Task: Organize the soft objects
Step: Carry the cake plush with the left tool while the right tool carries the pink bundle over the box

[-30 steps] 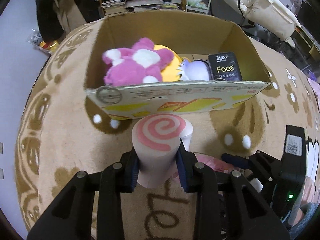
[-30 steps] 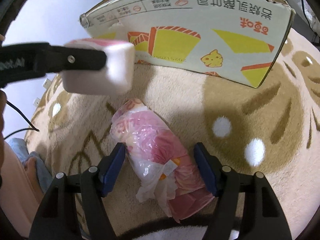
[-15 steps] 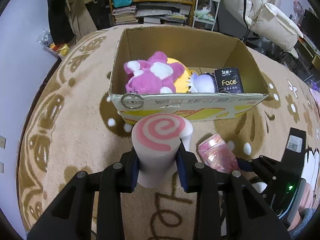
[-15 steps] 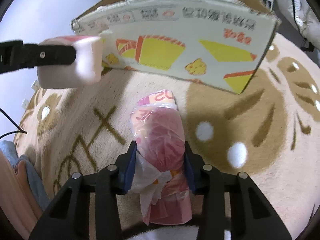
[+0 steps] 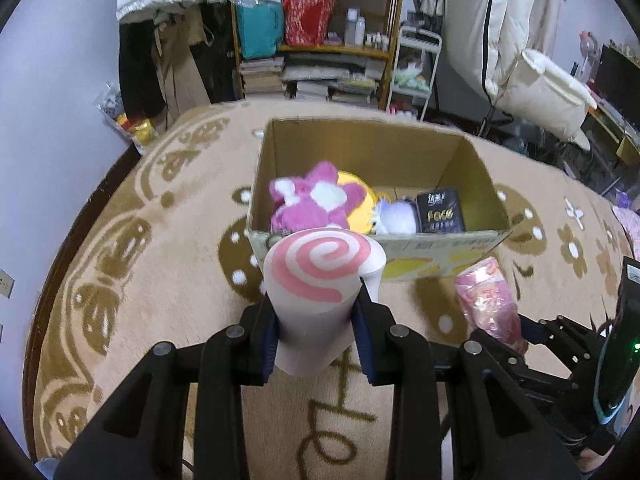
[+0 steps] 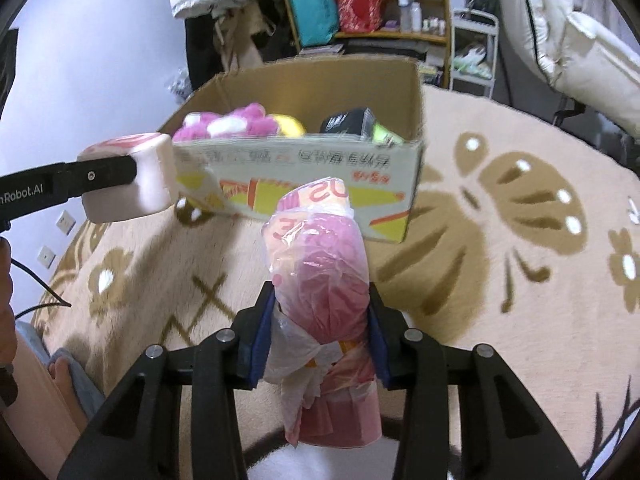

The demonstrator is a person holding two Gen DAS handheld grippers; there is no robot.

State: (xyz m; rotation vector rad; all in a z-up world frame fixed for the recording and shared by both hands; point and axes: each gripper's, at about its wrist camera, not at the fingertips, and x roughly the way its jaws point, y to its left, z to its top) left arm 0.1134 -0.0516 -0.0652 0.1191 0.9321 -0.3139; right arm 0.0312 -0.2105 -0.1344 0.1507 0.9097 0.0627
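Left claw (image 5: pixel 318 336) clamps white pink-swirl foam cylinder (image 5: pixel 320 276); right claw (image 6: pixel 320 336) grips pink plastic-wrapped bundle (image 6: pixel 320 276); both face open cardboard box (image 5: pixel 472 160) for stowing.

1. A beige plush carpet with brown butterfly and flower patterns (image 5: pixel 168 264) covers the floor.
2. A pale lavender wall (image 5: pixel 52 80) stands at the left.
3. A wooden bookshelf stacked with books, bottles and bags (image 5: pixel 316 40) lines the far side.
4. White padded coats (image 5: pixel 492 32) hang at the right.

Even indoor light, fisheye-warped dark corners, slight motion blur
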